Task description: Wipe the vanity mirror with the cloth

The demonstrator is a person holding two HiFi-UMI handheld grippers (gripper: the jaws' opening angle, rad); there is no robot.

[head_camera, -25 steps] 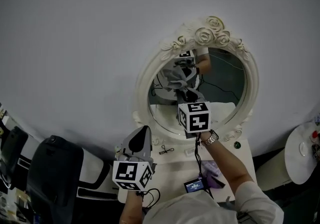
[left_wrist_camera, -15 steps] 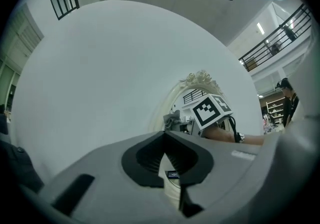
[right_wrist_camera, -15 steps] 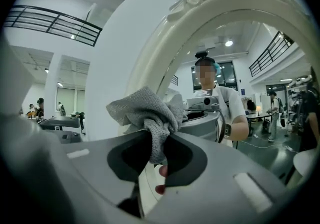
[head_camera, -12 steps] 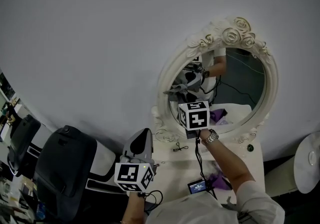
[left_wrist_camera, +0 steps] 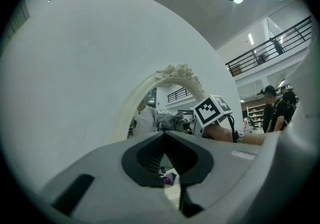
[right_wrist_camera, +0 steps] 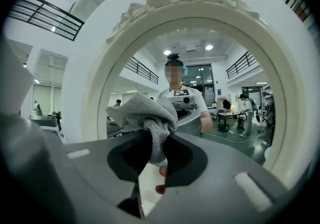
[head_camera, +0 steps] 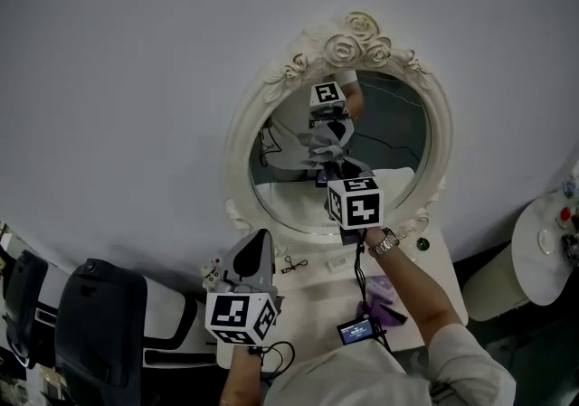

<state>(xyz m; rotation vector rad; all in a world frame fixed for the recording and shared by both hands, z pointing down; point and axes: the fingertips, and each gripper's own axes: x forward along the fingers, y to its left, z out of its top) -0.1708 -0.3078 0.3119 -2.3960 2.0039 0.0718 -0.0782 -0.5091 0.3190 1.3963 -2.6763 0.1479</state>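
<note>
Wiping seems to be the step in hand: the right gripper (right_wrist_camera: pixel 155 138) is clamped on a bunched grey cloth (right_wrist_camera: pixel 146 111) and holds it up at the glass of the mirror (head_camera: pixel 389 137), near the middle; I cannot tell if it really touches. The left gripper (left_wrist_camera: pixel 165 135) has its jaws together with nothing between them and hangs low over the white worktop (head_camera: pixel 317 305), apart from the work. The mirror is oval and stands upright on the worktop against the wall, in a cream carved frame (head_camera: pixel 237 137) with roses on top. The next move probably calls for pressing the cloth to the glass and sweeping across it without knocking the frame.
</note>
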